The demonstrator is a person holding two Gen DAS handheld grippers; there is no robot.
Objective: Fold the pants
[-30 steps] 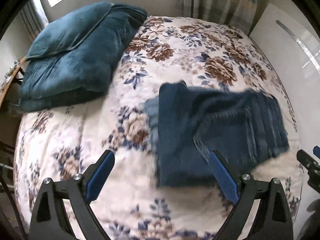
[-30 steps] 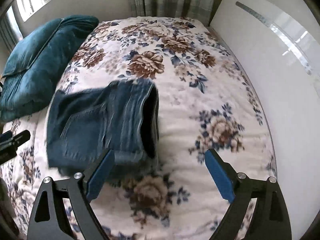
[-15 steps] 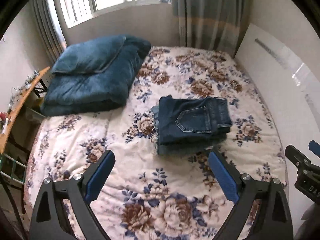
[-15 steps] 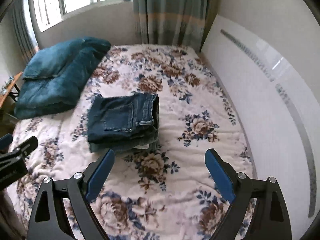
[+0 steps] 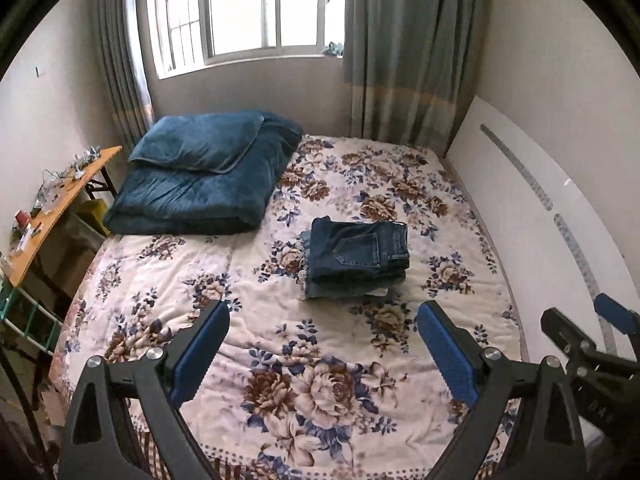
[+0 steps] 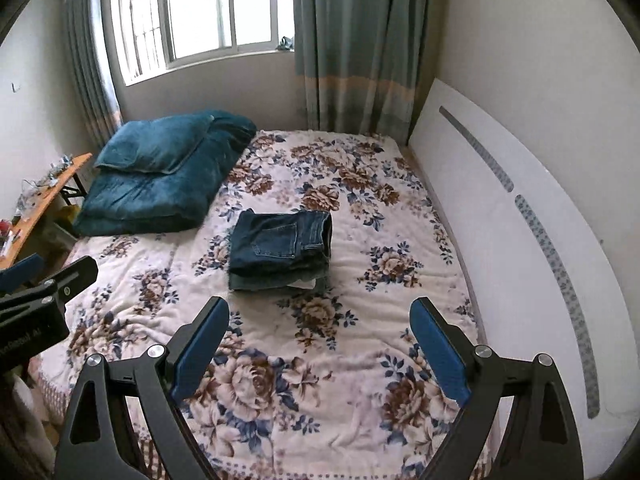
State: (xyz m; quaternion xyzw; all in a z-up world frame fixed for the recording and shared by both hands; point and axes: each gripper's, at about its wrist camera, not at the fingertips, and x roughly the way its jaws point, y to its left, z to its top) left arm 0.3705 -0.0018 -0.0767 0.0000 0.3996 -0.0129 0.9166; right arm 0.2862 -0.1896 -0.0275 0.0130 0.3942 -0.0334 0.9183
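Dark blue jeans (image 5: 356,254) lie folded into a compact stack on the floral bedspread (image 5: 280,344), a back pocket facing up. The same jeans (image 6: 280,250) appear in the right wrist view, mid-bed. My left gripper (image 5: 322,344) hangs open well short of the stack, nothing between its blue pads. My right gripper (image 6: 320,340) is also open and empty, held back over the near part of the bed. Each gripper shows at the edge of the other's view: the right gripper (image 5: 588,344) and the left gripper (image 6: 36,292).
A folded teal duvet with a pillow (image 5: 204,172) fills the bed's far left corner. A white headboard (image 5: 532,224) runs along the right side. A wooden side table (image 5: 44,216) with small items stands left of the bed. A window and curtains (image 5: 404,48) are behind.
Both grippers have pulled far back and up from the jeans, which were close beneath them a second ago. The folded stack stays put on the bed.
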